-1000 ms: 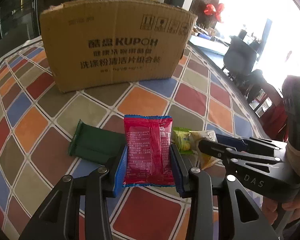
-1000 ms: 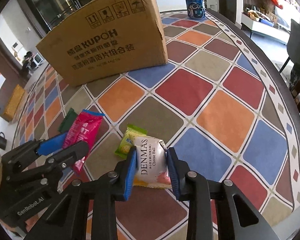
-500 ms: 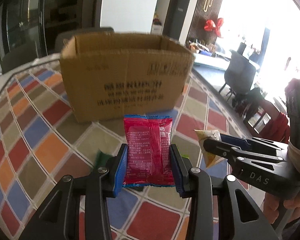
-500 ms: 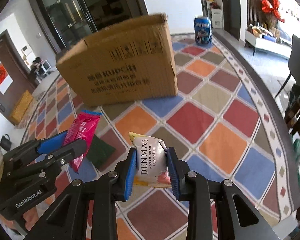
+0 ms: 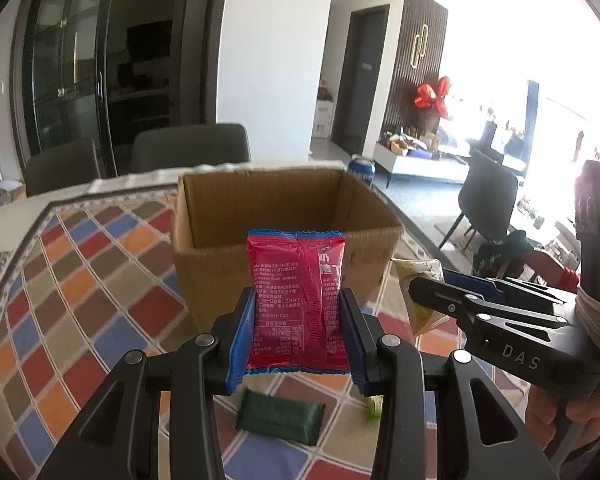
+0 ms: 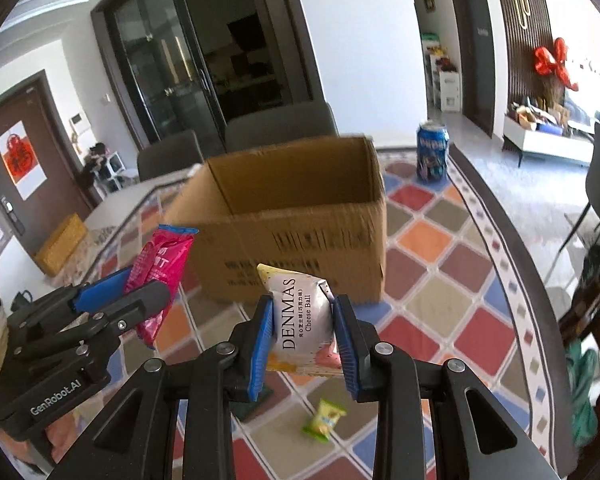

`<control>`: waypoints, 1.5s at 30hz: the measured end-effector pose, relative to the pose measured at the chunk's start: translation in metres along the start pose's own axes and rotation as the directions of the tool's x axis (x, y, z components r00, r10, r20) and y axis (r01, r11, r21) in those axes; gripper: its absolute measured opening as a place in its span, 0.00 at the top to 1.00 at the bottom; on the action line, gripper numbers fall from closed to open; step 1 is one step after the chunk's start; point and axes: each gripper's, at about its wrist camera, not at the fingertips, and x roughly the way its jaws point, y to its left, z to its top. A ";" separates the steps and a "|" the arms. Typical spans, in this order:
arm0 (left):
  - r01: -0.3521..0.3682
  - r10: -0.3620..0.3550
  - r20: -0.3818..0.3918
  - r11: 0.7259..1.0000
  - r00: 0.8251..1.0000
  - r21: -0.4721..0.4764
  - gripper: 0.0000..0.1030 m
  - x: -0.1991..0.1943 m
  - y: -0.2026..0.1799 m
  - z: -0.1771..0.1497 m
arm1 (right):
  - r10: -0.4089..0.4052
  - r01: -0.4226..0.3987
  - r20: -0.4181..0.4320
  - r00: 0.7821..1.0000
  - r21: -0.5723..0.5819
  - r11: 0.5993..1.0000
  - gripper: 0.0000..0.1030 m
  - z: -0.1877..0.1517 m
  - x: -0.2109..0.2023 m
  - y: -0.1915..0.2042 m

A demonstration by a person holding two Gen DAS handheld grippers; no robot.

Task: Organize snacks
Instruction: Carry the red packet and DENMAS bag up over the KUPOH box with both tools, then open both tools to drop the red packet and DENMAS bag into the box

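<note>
My left gripper [image 5: 298, 320] is shut on a red snack packet [image 5: 298, 300], held upright in the air in front of the open cardboard box [image 5: 276, 200]. My right gripper [image 6: 303, 334] is shut on a white DENMAS cheese ball packet [image 6: 306, 320], also lifted before the box [image 6: 296, 208]. In the right wrist view the left gripper [image 6: 120, 300] shows at the left with the red packet [image 6: 162, 268]. The right gripper [image 5: 440, 292] and its packet [image 5: 420, 272] appear at the right of the left wrist view. A dark green packet [image 5: 280, 420] and a small yellow-green packet [image 6: 325, 422] lie on the table below.
The table wears a cloth of coloured diamonds [image 6: 440, 304]. A blue Pepsi can [image 6: 432, 156] stands behind the box at the right. Grey chairs [image 5: 190, 146] stand at the far side. The table's curved edge [image 6: 512, 240] runs along the right.
Both grippers have risen with their packets and tilted up. The box's open top now shows, and the green and yellow-green packets have dropped low in the views.
</note>
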 end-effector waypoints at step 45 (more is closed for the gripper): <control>-0.077 0.075 -0.054 0.996 0.996 -0.040 0.58 0.088 0.045 0.078 | -0.042 0.047 0.052 0.998 -0.083 0.996 0.67 0.107 0.083 0.004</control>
